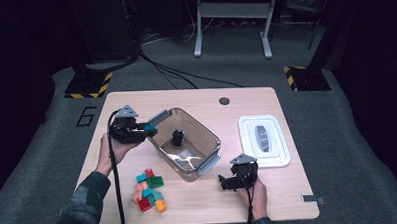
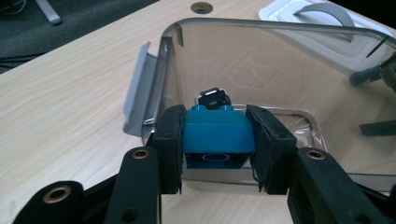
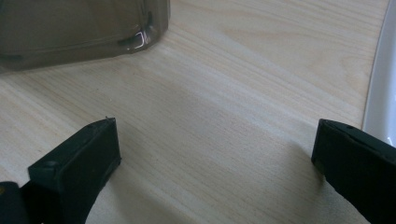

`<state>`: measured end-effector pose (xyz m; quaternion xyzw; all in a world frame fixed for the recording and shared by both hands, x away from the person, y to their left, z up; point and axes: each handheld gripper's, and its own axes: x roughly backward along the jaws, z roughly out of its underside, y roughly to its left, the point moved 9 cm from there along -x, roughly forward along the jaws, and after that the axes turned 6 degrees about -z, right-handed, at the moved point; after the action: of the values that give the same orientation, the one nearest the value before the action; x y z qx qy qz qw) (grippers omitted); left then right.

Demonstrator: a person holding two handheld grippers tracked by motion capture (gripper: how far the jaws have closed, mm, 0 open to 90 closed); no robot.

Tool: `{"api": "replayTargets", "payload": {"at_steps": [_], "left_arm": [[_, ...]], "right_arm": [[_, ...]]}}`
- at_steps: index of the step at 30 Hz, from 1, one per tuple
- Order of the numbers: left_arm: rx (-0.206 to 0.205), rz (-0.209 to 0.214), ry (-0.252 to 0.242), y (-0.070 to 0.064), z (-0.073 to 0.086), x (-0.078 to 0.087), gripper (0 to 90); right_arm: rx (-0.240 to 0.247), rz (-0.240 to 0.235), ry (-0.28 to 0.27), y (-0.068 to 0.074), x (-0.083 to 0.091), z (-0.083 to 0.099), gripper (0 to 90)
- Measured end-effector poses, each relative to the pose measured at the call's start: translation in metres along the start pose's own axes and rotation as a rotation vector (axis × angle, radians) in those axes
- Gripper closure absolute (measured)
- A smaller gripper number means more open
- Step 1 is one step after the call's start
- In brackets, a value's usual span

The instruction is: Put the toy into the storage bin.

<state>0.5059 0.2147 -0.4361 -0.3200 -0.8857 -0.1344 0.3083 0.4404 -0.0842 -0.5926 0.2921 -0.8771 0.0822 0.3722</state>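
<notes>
While the left gripper clamps a blue brick across its long axis, the brick hangs at the near rim of the bin, which lies straight ahead. The right gripper, jaws apart and empty, rests beside the bin's opposite corner.

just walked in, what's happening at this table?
A person works two handheld tools. The left tool is shut on a blue brick, held at the rim of the clear container, which already holds a small black object. The right tool is open over bare table. More bricks wait nearby; the lid lies aside.
</notes>
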Motion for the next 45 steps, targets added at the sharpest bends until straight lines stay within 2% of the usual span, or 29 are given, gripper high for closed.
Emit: {"api": "replayTargets", "payload": {"at_steps": [3,4,8,15,18,20,21,23,28,31,34,38,41,45], "left_arm": [[-0.002,0.004,0.004,-0.004,0.001,-0.006,58.9],[-0.014,0.008,0.022,-0.006,0.003,-0.009,58.9],[-0.021,0.015,0.039,-0.01,0.006,-0.015,58.9],[-0.023,0.039,0.06,-0.013,0.01,-0.017,58.2],[-0.022,0.044,0.061,-0.014,0.011,-0.016,53.0],[-0.016,0.046,0.051,-0.014,0.012,-0.011,45.6],[-0.013,0.05,0.045,-0.014,0.012,-0.009,38.5],[-0.002,0.047,0.013,-0.014,0.012,0.002,33.0],[-0.002,0.024,-0.02,-0.012,0.018,0.021,23.6],[0.0,0.004,-0.032,-0.009,0.027,0.033,20.5],[0.004,-0.006,-0.029,-0.006,0.033,0.038,18.4],[0.022,-0.035,-0.02,0.002,0.057,0.045,16.0],[0.044,-0.04,-0.009,0.006,0.074,0.045,14.7],[0.069,-0.029,0.019,0.006,0.097,0.039,4.0]], "right_arm": [[0.0,-0.001,0.0,0.0,0.0,0.0,0.3],[0.001,-0.001,0.0,0.0,0.0,0.0,0.4],[0.007,-0.001,-0.001,0.0,0.0,0.0,0.4],[0.004,-0.003,-0.001,0.0,0.0,0.0,0.4],[0.004,-0.003,-0.001,0.0,0.0,0.0,0.4],[0.004,-0.003,-0.001,0.0,0.0,0.0,0.4],[0.004,-0.004,-0.002,0.0,0.0,0.0,0.4],[0.003,-0.004,-0.002,0.0,0.0,0.0,0.5],[0.004,-0.003,-0.002,0.0,0.0,0.0,0.4],[0.003,-0.003,-0.002,0.0,0.0,0.0,0.4],[0.003,-0.003,-0.002,0.0,0.0,0.0,0.4],[0.0,-0.003,-0.001,0.0,0.0,0.0,0.4],[0.0,-0.003,-0.001,0.0,0.0,0.0,0.4],[0.003,-0.003,-0.002,0.0,0.0,0.0,0.4]]}}
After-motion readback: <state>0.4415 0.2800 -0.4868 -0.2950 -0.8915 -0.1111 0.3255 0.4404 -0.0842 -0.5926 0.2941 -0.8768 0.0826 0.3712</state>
